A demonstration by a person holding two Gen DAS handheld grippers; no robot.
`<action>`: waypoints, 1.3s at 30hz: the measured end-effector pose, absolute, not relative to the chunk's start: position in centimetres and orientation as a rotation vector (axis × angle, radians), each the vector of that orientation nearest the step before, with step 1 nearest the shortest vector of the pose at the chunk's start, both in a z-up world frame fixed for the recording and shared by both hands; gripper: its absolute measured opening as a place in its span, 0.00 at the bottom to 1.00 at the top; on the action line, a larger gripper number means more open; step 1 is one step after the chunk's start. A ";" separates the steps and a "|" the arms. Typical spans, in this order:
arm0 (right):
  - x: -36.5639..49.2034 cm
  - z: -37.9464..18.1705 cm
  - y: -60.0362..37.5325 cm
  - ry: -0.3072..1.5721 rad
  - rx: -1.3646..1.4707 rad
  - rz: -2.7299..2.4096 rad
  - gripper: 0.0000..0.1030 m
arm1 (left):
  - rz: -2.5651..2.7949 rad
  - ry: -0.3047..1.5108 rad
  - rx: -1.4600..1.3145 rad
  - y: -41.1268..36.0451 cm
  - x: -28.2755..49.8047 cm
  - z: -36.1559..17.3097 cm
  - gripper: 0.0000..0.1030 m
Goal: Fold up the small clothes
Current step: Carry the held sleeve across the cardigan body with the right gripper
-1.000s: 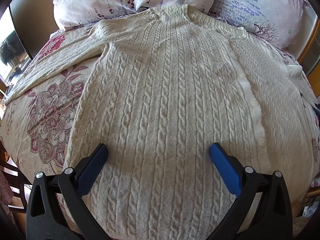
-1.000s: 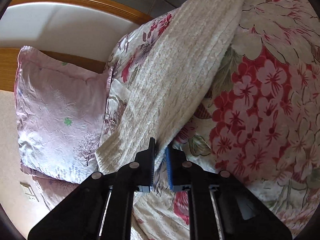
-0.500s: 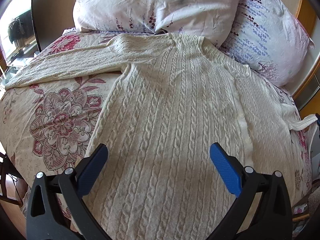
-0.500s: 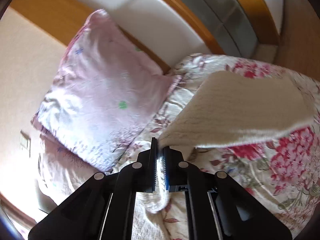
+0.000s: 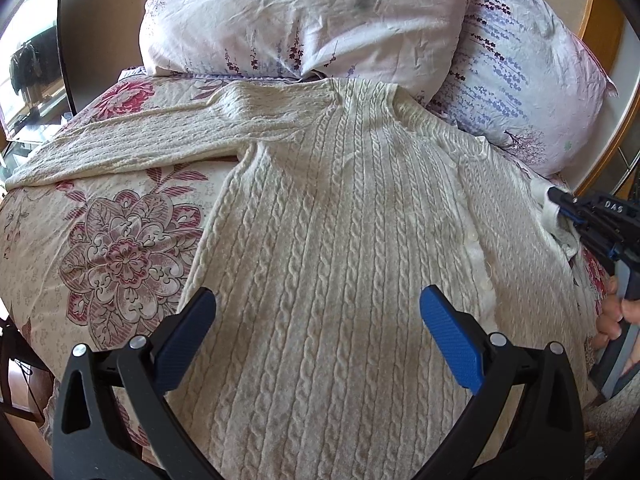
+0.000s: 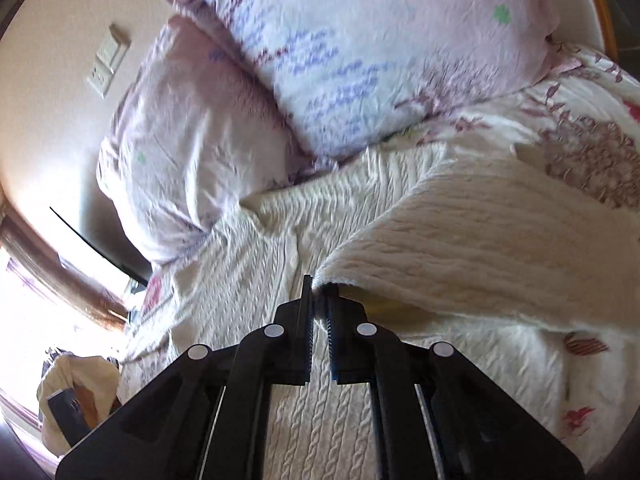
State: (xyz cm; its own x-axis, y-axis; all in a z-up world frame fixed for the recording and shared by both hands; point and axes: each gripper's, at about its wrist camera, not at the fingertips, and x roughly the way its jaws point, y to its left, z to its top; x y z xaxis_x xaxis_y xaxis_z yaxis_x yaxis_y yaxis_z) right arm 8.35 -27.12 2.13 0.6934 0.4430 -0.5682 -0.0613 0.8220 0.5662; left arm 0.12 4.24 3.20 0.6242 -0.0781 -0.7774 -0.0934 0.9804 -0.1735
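Observation:
A cream cable-knit sweater (image 5: 340, 240) lies flat on the floral bedspread (image 5: 100, 248), neck toward the pillows, its left sleeve (image 5: 132, 140) stretched out to the left. My left gripper (image 5: 316, 316) is open and empty, hovering above the sweater's lower body. My right gripper (image 6: 319, 300) is shut on the cuff of the right sleeve (image 6: 480, 248) and holds it lifted and folded over the sweater's body. It also shows at the right edge of the left wrist view (image 5: 560, 204), pinching the white cuff.
Two pale floral pillows (image 5: 304, 16) (image 5: 528, 68) stand against the wooden headboard behind the sweater. A dark screen and window sit at the far left (image 5: 36, 64). A wall switch plate (image 6: 108, 60) is above the pillows. The bed edge drops off at the left and front.
My right gripper has carried the right sleeve up and inward over the sweater's body, swinging toward the pillows. My left gripper has risen and pulled back slightly, staying open.

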 end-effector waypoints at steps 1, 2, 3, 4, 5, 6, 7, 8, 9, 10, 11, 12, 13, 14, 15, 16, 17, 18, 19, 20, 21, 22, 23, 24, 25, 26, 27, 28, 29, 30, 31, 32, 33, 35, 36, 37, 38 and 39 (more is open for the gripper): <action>8.5 1.1 -26.1 0.797 0.530 0.303 0.06 | 0.011 0.896 -0.206 4.3 0.1 3.2 0.98; 8.7 0.4 -25.4 0.825 0.514 0.304 0.06 | 0.013 0.896 -0.206 4.4 0.0 3.2 0.98; 8.7 -0.2 -24.9 0.853 0.494 0.298 0.07 | 0.013 0.896 -0.208 4.4 0.0 3.2 0.98; 8.7 -0.8 -24.4 0.887 0.477 0.287 0.08 | 0.012 0.897 -0.209 4.5 -0.1 3.2 0.98; 8.5 -1.4 -24.3 0.917 0.478 0.281 0.11 | 0.010 0.897 -0.210 4.5 -0.1 3.1 0.98; 8.3 -1.7 -24.6 0.939 0.494 0.287 0.14 | 0.008 0.897 -0.210 4.5 -0.1 3.1 0.98; 8.1 -1.6 -25.1 0.945 0.519 0.299 0.22 | 0.006 0.895 -0.211 4.4 -0.1 3.2 0.98; 7.7 -1.3 -25.6 0.943 0.544 0.309 0.35 | 0.002 0.893 -0.212 4.4 -0.1 3.2 0.98; 7.2 -0.8 -26.4 0.932 0.564 0.306 0.42 | -0.001 0.888 -0.211 4.4 -0.1 3.2 0.98; 6.5 -0.1 -27.4 0.902 0.592 0.292 0.54 | -0.003 0.881 -0.209 4.3 -0.2 3.3 0.98; 5.8 0.6 -28.5 0.863 0.627 0.281 0.57 | -0.007 0.872 -0.204 4.2 -0.2 3.4 0.98; 4.9 1.1 -29.8 0.824 0.671 0.265 0.57 | -0.011 0.859 -0.199 4.1 -0.2 3.5 0.98; 4.1 1.6 -31.3 0.793 0.726 0.235 0.57 | -0.015 0.842 -0.192 4.0 -0.3 3.7 0.98; 3.2 1.6 -33.0 0.769 0.789 0.200 0.57 | -0.019 0.827 -0.186 4.0 -0.3 3.8 0.98; 2.7 1.4 -34.5 0.752 0.852 0.155 0.57 | -0.024 0.816 -0.179 3.9 -0.3 3.9 0.98; 2.0 0.8 -36.1 0.743 0.926 0.098 0.56 | -0.034 0.812 -0.175 3.8 -0.2 4.0 0.98; 1.4 0.1 -37.5 0.738 1.002 0.051 0.56 | -0.047 0.814 -0.174 3.7 -0.1 4.0 0.98; 0.8 -0.9 -38.8 0.732 1.088 0.013 0.56 | -0.059 0.820 -0.177 3.6 0.1 3.9 0.98; 0.4 -1.7 -39.7 0.729 1.158 -0.010 0.56 | -0.067 0.823 -0.180 3.6 0.2 3.9 0.98; 0.2 -2.6 -40.3 0.733 1.214 -0.029 0.55 | -0.068 0.823 -0.180 3.6 0.3 3.9 0.98; 0.1 -3.3 -40.8 0.733 1.259 -0.045 0.55 | -0.064 0.822 -0.177 3.6 0.4 3.9 0.98; 0.1 -3.8 -41.1 0.726 1.288 -0.057 0.55 | -0.063 0.820 -0.175 3.6 0.6 3.9 0.98; 0.3 -4.1 -41.4 0.713 1.308 -0.069 0.53 | -0.063 0.817 -0.176 3.7 0.7 4.0 0.98; 0.6 -4.3 -41.5 0.699 1.312 -0.081 0.51 | -0.064 0.815 -0.182 3.9 0.7 4.0 0.98; 0.9 -4.3 -41.8 0.683 1.304 -0.097 0.46 | -0.066 0.815 -0.193 4.1 0.8 4.0 0.98; 1.4 -4.3 -41.9 0.672 1.290 -0.109 0.34 | -0.069 0.815 -0.206 4.4 0.9 4.0 0.98; 2.0 -4.3 -42.0 0.670 1.273 -0.122 0.27 | -0.070 0.816 -0.221 4.7 1.0 4.0 0.98; 2.5 -4.4 -42.2 0.673 1.256 -0.131 0.08 | -0.074 0.815 -0.237 5.0 1.0 4.0 0.98; 3.0 -4.3 -42.2 0.678 1.237 -0.143 0.07 | -0.078 0.815 -0.254 5.4 1.1 3.9 0.98; 3.2 -4.0 -42.1 0.668 1.221 -0.154 0.07 | -0.081 0.813 -0.271 5.9 1.1 3.9 0.98; 3.5 -3.1 -41.8 0.646 1.194 -0.157 0.07 | -0.079 0.811 -0.288 6.4 1.1 3.9 0.98; 3.9 -2.0 -41.3 0.625 1.159 -0.152 0.07 | -0.075 0.807 -0.304 7.0 1.1 3.9 0.98; 4.2 -0.8 -40.8 0.604 1.117 -0.141 0.07 | -0.068 0.805 -0.317 7.5 1.1 3.9 0.98; 5.2 2.1 -39.3 0.565 1.033 -0.099 0.07 | -0.061 0.805 -0.335 8.7 1.2 3.9 0.98; 5.8 3.6 -38.3 0.544 1.001 -0.070 0.07 | -0.060 0.806 -0.343 9.2 1.2 3.9 0.98; 6.5 5.1 -37.1 0.522 0.971 -0.035 0.07 | -0.057 0.807 -0.349 9.8 1.3 3.9 0.98; 7.2 6.3 -35.8 0.505 0.942 0.000 0.07 | -0.056 0.806 -0.354 10.3 1.4 3.9 0.98; 8.0 7.6 -34.1 0.493 0.910 0.041 0.07 | -0.057 0.804 -0.359 10.8 1.5 4.0 0.98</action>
State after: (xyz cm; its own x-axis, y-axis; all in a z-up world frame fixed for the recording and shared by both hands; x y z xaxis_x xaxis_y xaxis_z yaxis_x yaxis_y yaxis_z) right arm 8.01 -34.13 7.57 0.8884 0.2390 -0.3920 0.1705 0.6210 0.7650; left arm 1.52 10.76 4.00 0.6954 -0.1846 -0.6945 -0.0856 0.9383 -0.3351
